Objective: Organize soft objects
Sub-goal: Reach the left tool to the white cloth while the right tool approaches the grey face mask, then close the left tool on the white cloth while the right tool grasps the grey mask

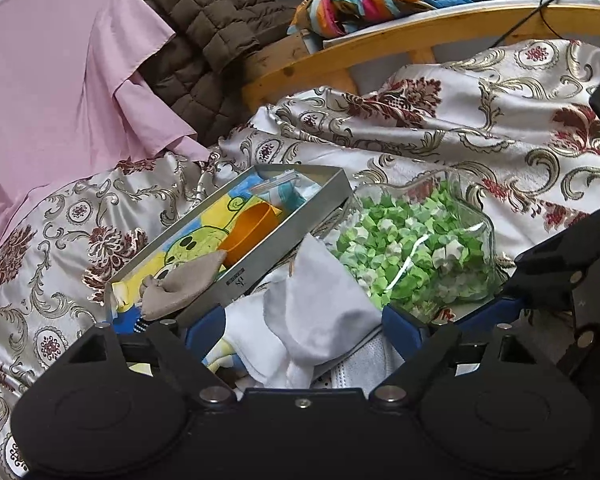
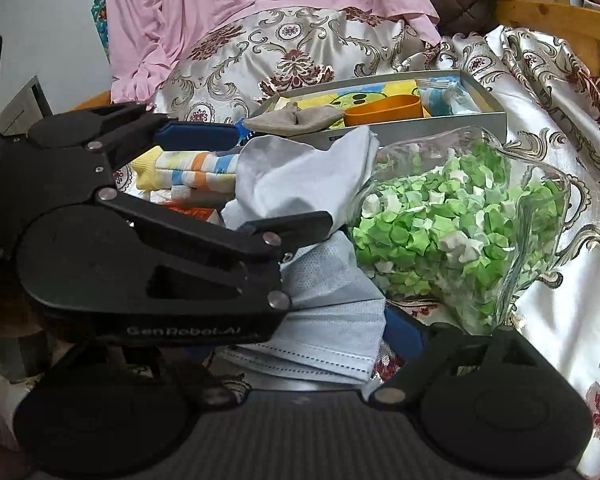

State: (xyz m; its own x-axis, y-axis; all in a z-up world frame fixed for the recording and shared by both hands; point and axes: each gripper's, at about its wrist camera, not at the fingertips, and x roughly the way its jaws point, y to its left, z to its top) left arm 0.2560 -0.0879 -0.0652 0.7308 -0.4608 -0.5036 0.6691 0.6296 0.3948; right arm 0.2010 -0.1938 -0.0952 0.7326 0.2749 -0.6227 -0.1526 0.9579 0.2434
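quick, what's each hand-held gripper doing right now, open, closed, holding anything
Left hand-held gripper: open, jaws astride the crumpled white cloth, not clamped.
Right hand-held gripper: cannot be told; pale blue pleated face mask lies between its fingers.

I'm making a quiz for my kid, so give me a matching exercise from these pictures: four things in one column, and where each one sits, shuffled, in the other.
Things:
1. orange plastic cup
2. grey knotted cloth
3. green and white folded paper stars
4. crumpled white cloth

Places:
A. inside the clear glass jar
B. between the left gripper's blue fingers
C. lying inside the shallow grey box
D. draped over the box's near corner

Pairs: 1-C, 2-D, 3-A, 4-B
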